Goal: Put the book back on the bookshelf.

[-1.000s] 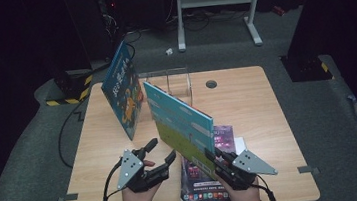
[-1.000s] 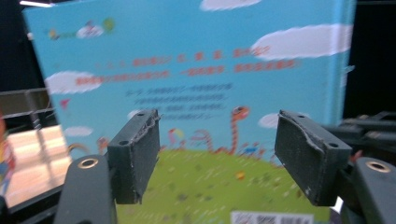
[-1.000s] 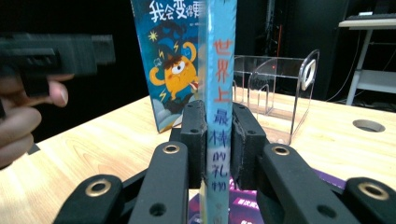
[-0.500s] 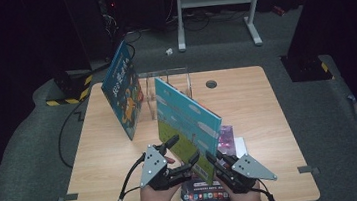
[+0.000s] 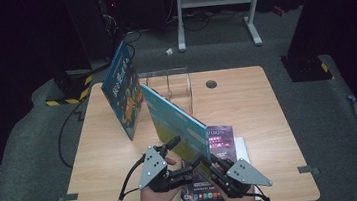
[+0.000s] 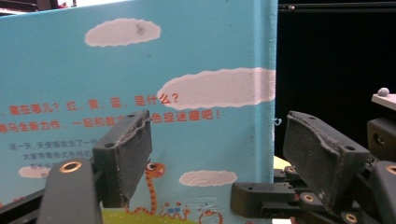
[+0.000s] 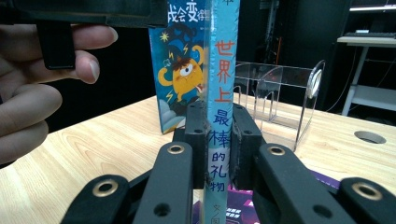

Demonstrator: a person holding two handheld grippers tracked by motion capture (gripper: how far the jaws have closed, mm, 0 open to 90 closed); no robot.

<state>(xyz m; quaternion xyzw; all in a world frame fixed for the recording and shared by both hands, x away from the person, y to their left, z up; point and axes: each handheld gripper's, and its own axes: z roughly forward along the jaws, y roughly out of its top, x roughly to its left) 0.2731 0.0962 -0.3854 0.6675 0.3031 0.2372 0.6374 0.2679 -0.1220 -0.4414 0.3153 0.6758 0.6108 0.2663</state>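
At the near edge of the table (image 5: 247, 108), the right claw (image 5: 212, 166) pinches the spine of the upright blue book (image 5: 176, 126), standing over a purple book (image 5: 221, 139). Half a second ago the left claw (image 5: 176, 156) sat further left; now it has closed in, jaws wide around the book's edge, gripping nothing. Likely a two-handed carry toward the clear rack (image 5: 167, 84).

The held book (image 6: 187, 93) is sky blue with white clouds, red lettering and an orange snake; the standing book (image 5: 124, 88) shows an orange monster; the flat book (image 5: 221, 139) is purple.
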